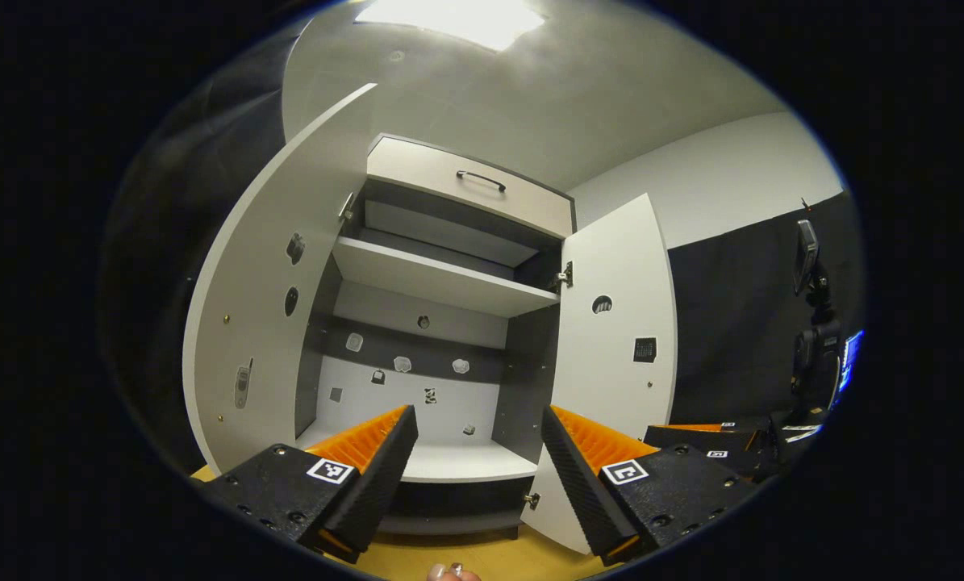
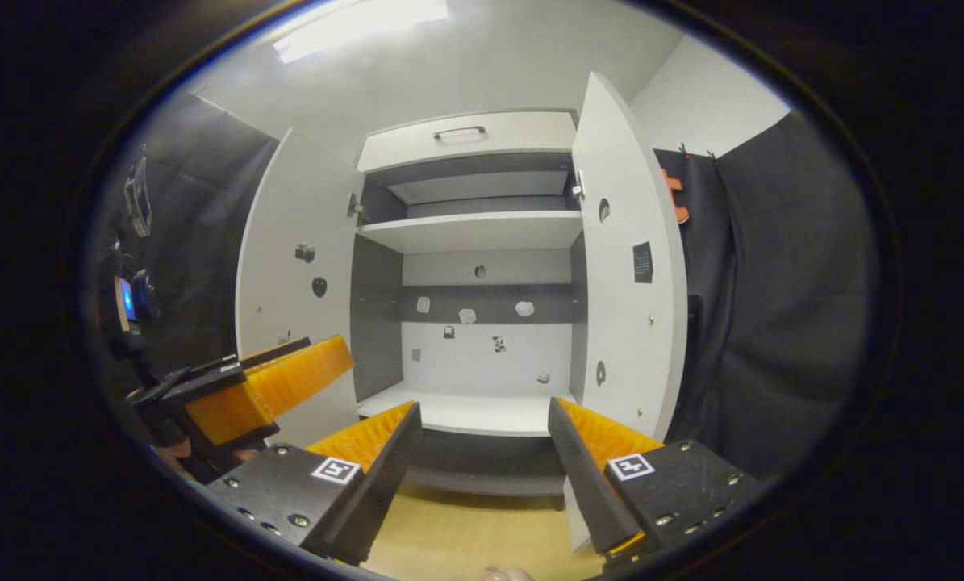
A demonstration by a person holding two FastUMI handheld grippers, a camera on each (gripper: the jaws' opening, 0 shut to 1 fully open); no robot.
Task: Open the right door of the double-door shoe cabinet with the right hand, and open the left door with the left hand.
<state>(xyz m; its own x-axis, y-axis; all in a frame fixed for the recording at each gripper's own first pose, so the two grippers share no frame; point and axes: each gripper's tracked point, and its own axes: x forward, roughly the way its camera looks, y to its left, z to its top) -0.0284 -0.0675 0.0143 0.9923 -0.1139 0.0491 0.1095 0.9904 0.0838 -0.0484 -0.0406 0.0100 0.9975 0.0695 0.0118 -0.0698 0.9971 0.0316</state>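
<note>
Both claws spread wide, gripping nothing: left gripper at bottom centre of the left gripper view, right gripper at bottom centre of the right gripper view. Yellow floor just below them. Beyond, mid-frame, shoe cabinet stands with left door and right door both swung open. Inside: upper shelf, bottom shelf, drawer with dark handle on top.
</note>
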